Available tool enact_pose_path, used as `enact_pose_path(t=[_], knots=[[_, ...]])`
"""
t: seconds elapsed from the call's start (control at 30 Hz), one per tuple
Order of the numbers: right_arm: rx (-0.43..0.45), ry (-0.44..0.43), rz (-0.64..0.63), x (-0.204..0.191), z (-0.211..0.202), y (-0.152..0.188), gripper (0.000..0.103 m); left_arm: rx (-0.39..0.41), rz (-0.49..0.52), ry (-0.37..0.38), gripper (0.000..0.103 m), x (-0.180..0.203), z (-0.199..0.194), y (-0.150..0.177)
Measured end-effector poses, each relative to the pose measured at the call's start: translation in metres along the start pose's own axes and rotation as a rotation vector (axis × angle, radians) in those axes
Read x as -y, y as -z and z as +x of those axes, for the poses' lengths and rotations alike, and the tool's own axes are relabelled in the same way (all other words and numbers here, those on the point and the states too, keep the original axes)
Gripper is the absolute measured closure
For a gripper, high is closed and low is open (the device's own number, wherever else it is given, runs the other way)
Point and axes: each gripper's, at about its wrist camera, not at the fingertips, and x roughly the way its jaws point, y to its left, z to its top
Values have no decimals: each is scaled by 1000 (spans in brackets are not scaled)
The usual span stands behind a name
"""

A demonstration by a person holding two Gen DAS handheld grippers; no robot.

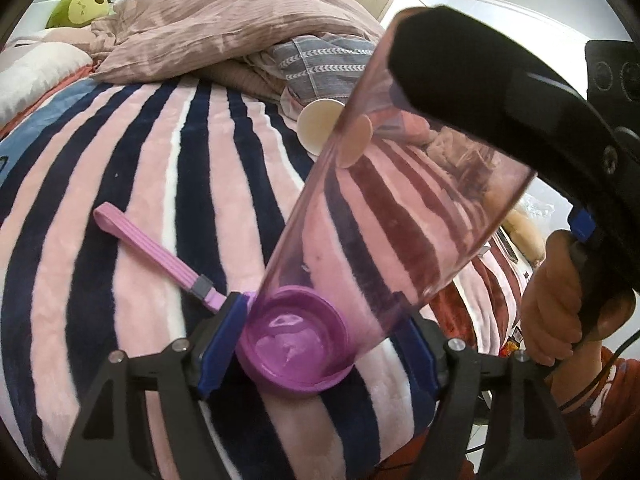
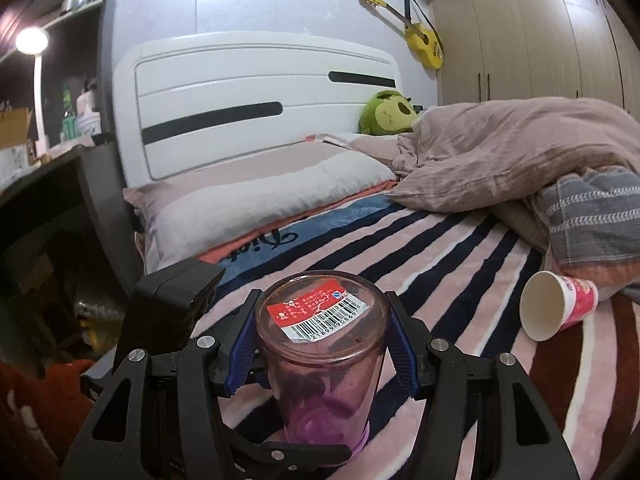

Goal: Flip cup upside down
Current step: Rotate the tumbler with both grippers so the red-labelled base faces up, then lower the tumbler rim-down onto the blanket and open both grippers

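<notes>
A clear purple-tinted cup (image 1: 400,216) with a purple lid (image 1: 296,348) and a pink strap (image 1: 152,256) is held over the striped bed. My left gripper (image 1: 320,344) is shut on the lid end. My right gripper (image 2: 320,340) is shut on the cup body (image 2: 324,364) near its base; the base with its red barcode label (image 2: 316,312) faces the right wrist camera. The right gripper's black finger (image 1: 460,80) shows in the left wrist view on the cup's far side. The cup is tilted, base up and away.
A paper cup (image 2: 556,308) lies on its side on the striped blanket (image 2: 440,264), also in the left wrist view (image 1: 316,124). A crumpled duvet (image 2: 520,152), a pillow (image 2: 256,196), a green plush toy (image 2: 388,112) and a white headboard (image 2: 256,104) lie beyond.
</notes>
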Motion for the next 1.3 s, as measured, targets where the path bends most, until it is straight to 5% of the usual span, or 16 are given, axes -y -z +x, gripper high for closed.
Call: enact_pose_path(t=[0.17, 0.63, 0.83, 1.3], knots=[[-4, 9, 10, -3, -2, -1, 48, -31, 7, -35, 25, 3, 3, 0], [7, 20, 62, 3, -8, -5, 27, -27, 34, -25, 15, 19, -11, 4], [37, 89, 118, 10, -27, -9, 23, 2, 46, -61, 15, 32, -38, 8], [39, 269, 169, -27, -124, 18, 0, 146, 23, -316, 13, 86, -133, 22]])
